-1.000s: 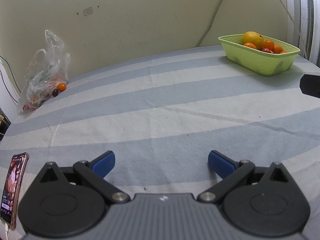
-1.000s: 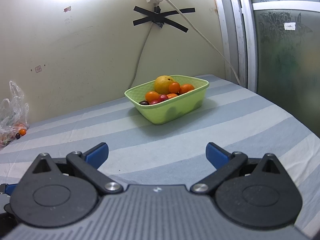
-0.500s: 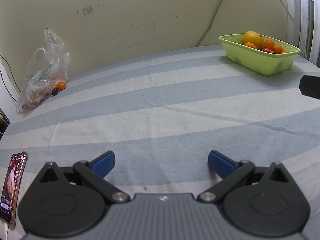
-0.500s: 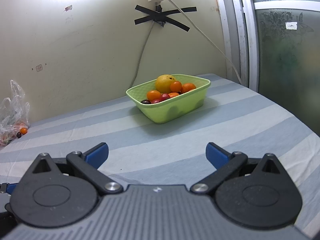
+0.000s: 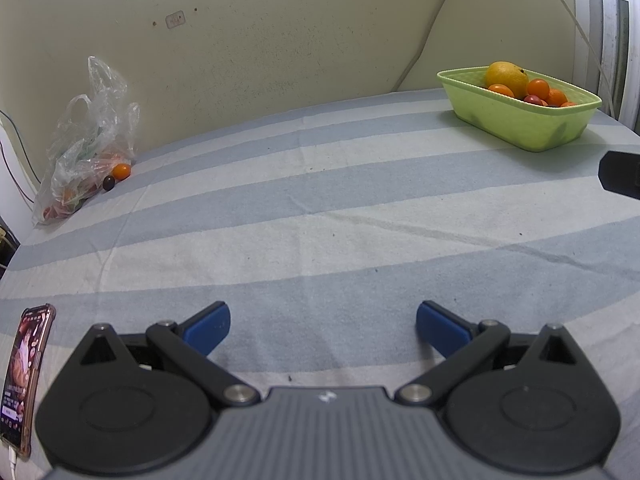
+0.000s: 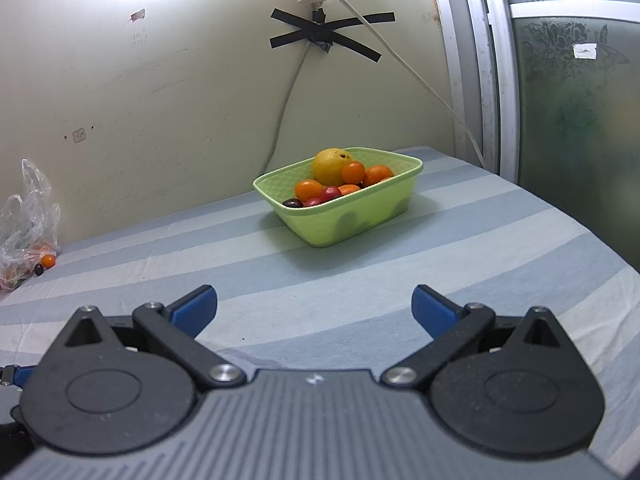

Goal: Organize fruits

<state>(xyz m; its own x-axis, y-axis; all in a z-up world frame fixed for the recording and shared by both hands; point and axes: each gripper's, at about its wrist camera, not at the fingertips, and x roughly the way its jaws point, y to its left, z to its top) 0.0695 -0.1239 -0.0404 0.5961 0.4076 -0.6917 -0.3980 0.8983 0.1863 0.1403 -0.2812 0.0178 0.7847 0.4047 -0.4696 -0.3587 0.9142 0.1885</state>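
Both my left tongs (image 5: 323,322) and right tongs (image 6: 315,306) gape empty between picks, so next I judge a reach toward the orange fruit (image 5: 121,171) beside the plastic bag (image 5: 86,148), well apart from the green basket (image 6: 352,216).

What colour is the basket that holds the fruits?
The basket is light green, with a faint woven texture; the right wrist view shows it best.

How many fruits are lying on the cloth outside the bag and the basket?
2: a small orange fruit and a dark fruit, side by side next to the plastic bag by the wall. More fruit may be hidden behind the bag.
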